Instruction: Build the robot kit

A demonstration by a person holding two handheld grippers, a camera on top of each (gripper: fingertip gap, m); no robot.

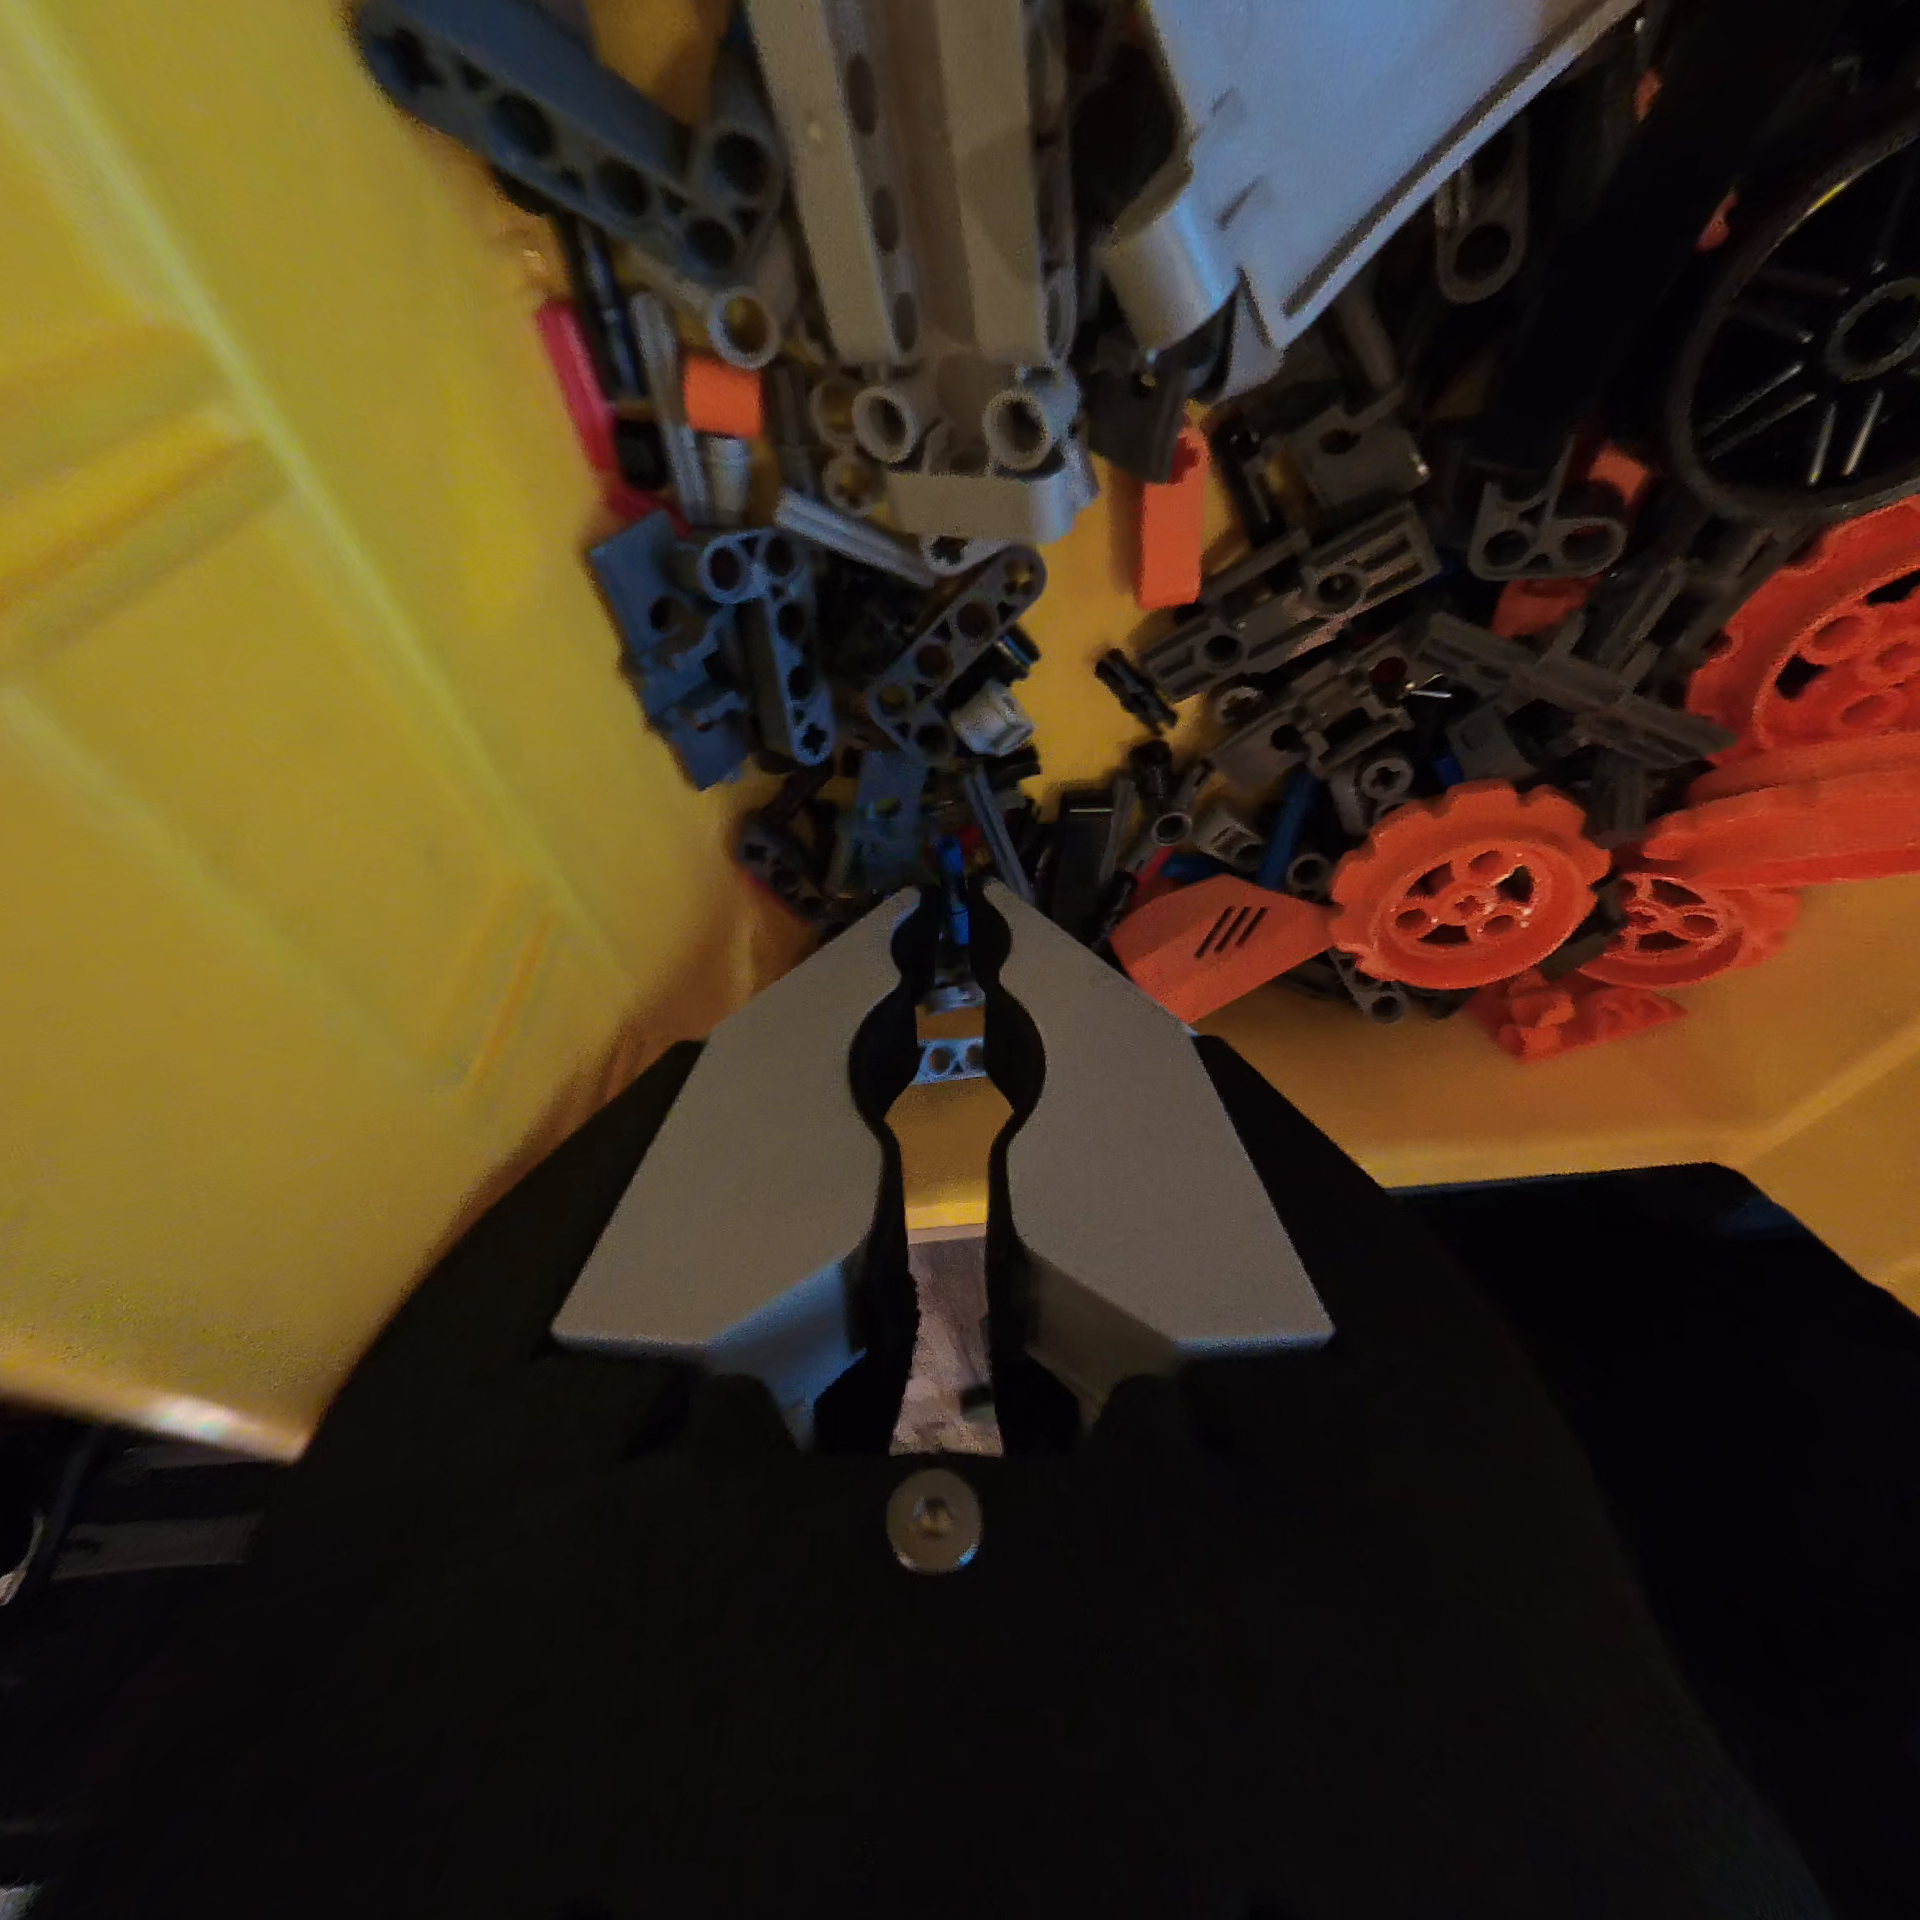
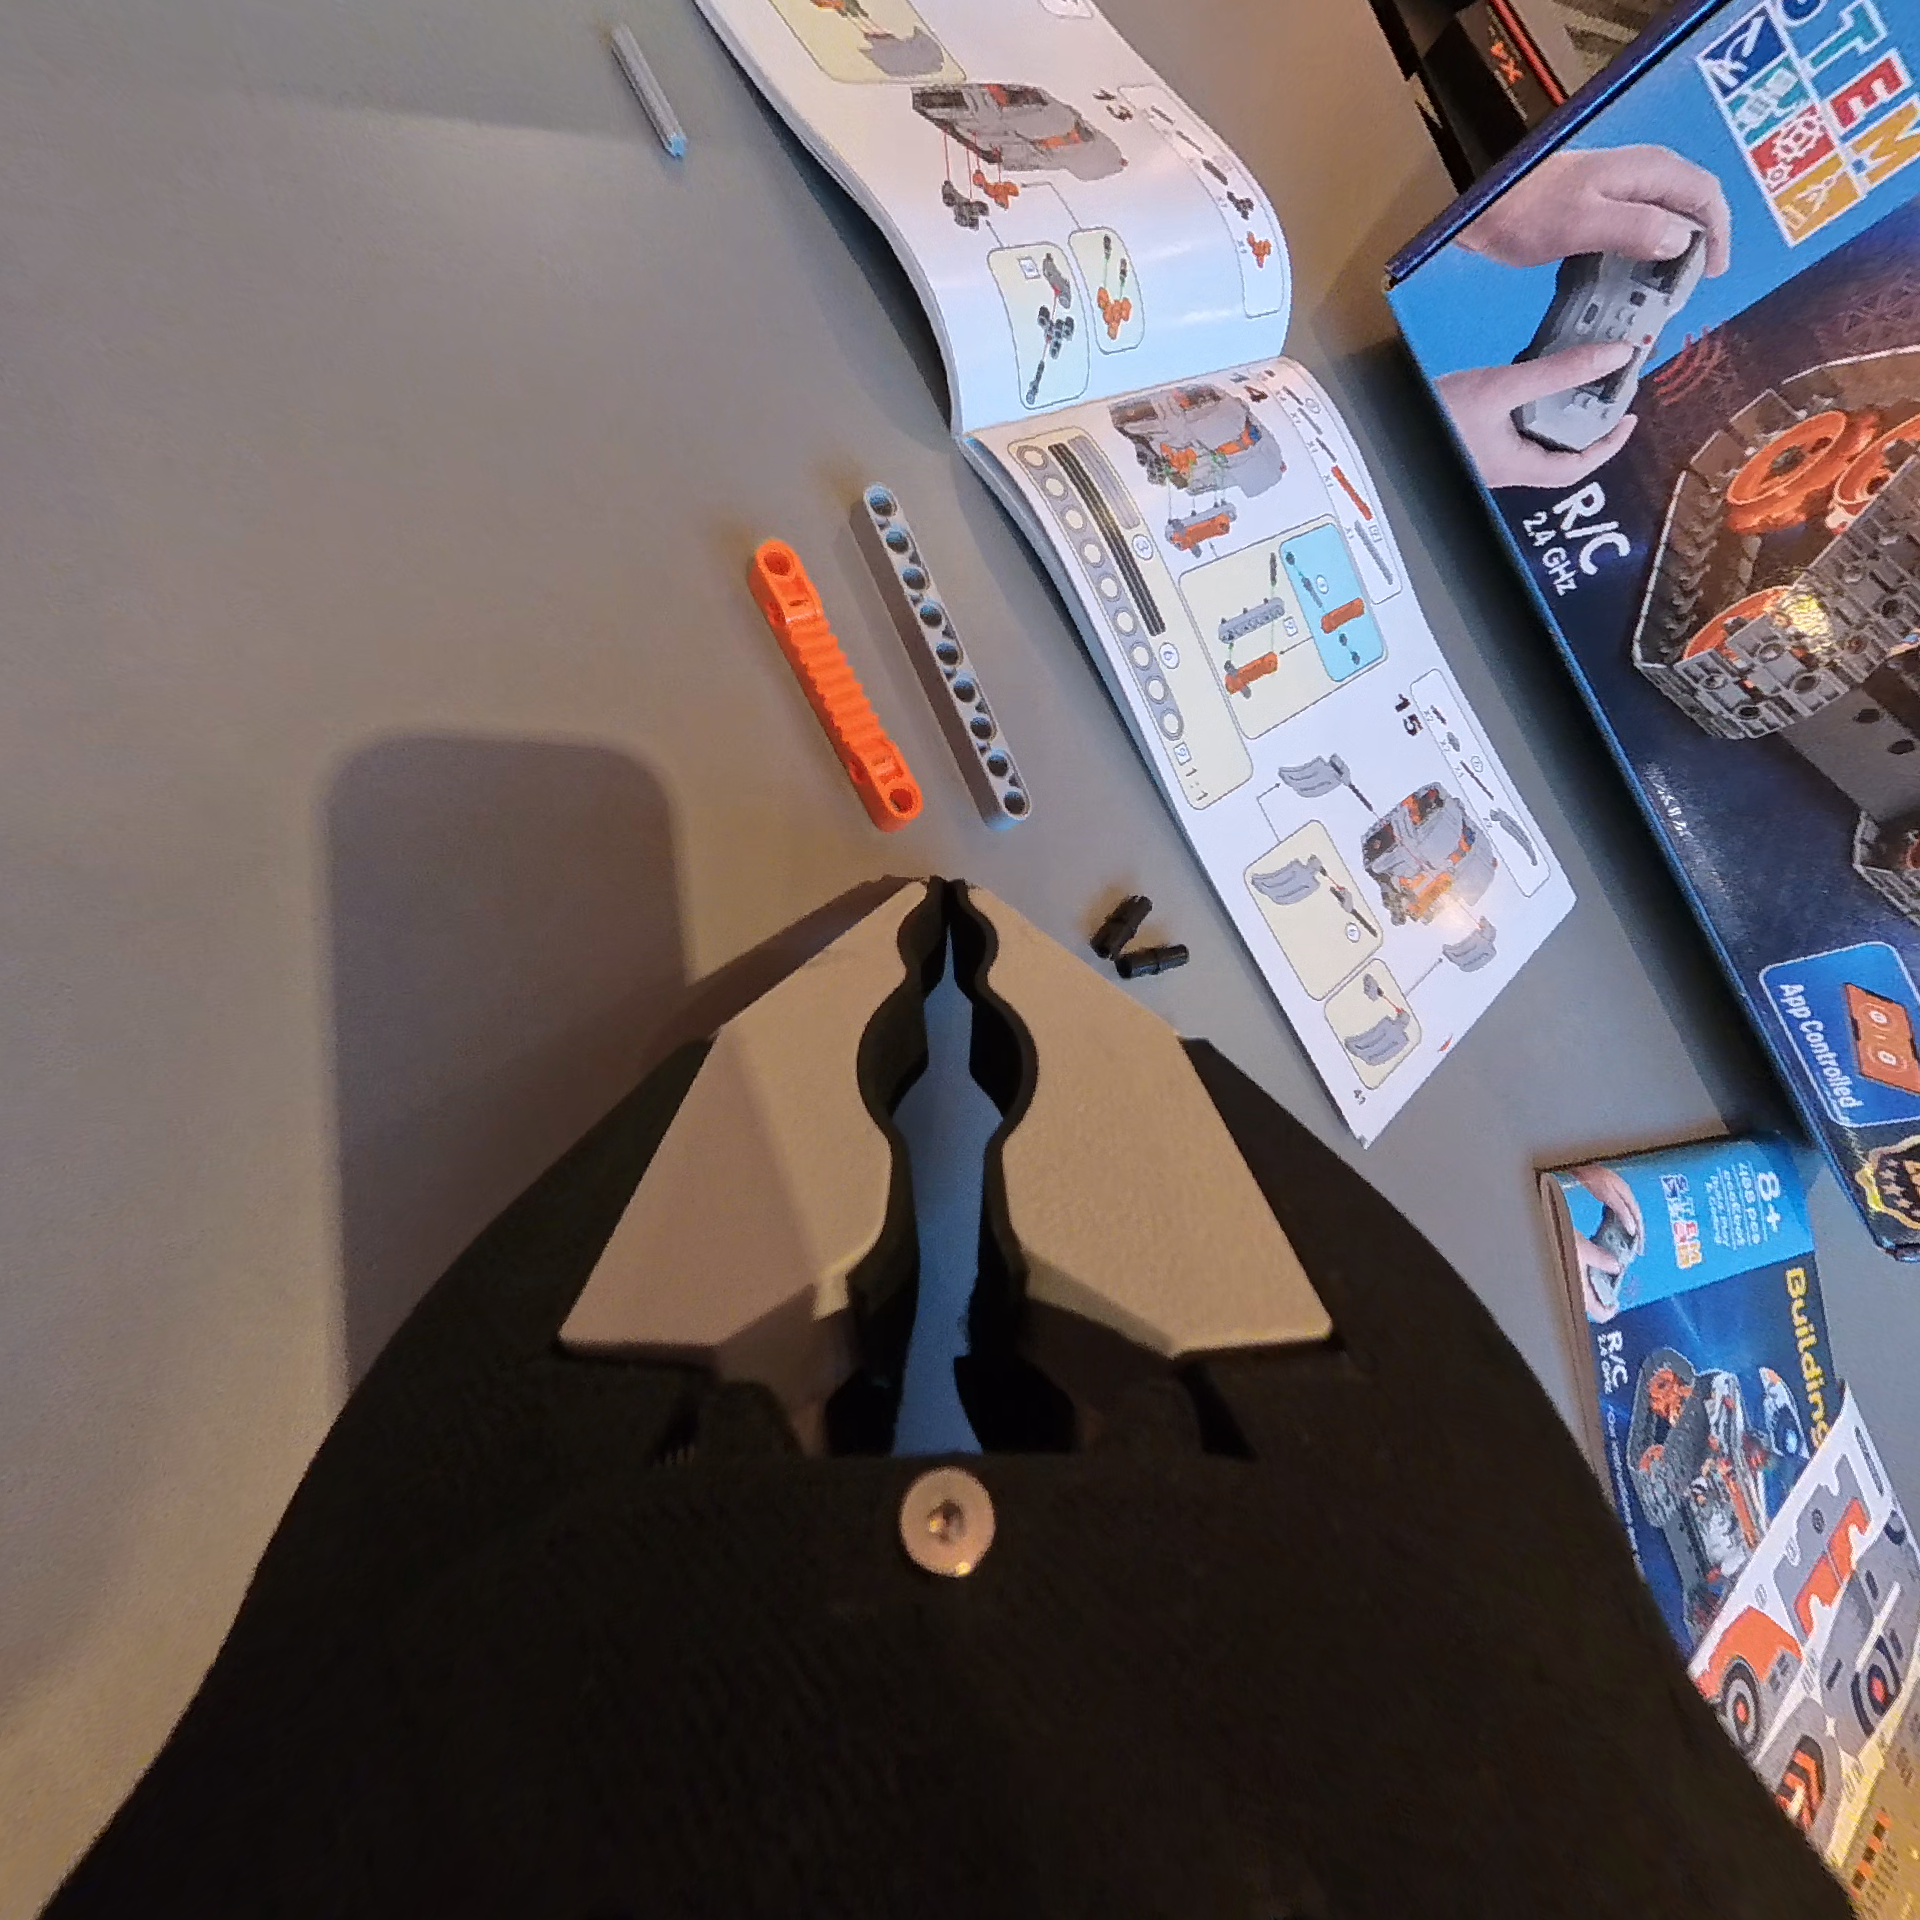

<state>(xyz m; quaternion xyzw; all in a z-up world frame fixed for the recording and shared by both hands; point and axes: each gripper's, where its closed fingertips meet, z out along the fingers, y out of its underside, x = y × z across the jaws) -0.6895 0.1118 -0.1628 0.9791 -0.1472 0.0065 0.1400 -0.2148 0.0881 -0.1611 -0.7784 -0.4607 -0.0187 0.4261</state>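
In the left wrist view my left gripper [image 1: 954, 896] reaches into a yellow bin [image 1: 312, 727] of loose building parts. Its pads are closed on a small blue pin [image 1: 954, 912] at the near edge of the heap of grey and black beams. In the right wrist view my right gripper [image 2: 948, 885] is shut with nothing between its tips, just above a grey table [image 2: 312, 416]. An orange toothed beam [image 2: 831, 681] and a long grey holed beam [image 2: 940, 655] lie side by side just ahead of it. Two black pins [image 2: 1132, 940] lie to its right.
The bin also holds orange toothed wheels [image 1: 1465, 899], an orange panel [image 1: 1205, 940], a black spoked wheel [image 1: 1818, 343] and a large white part [image 1: 1351, 135]. On the table lie an open instruction booklet [image 2: 1195, 520], a blue product box [image 2: 1714, 520], a smaller booklet [image 2: 1745, 1455] and a grey axle [image 2: 646, 88]. Some 50 cm of space lies between my two pairs of fingers.
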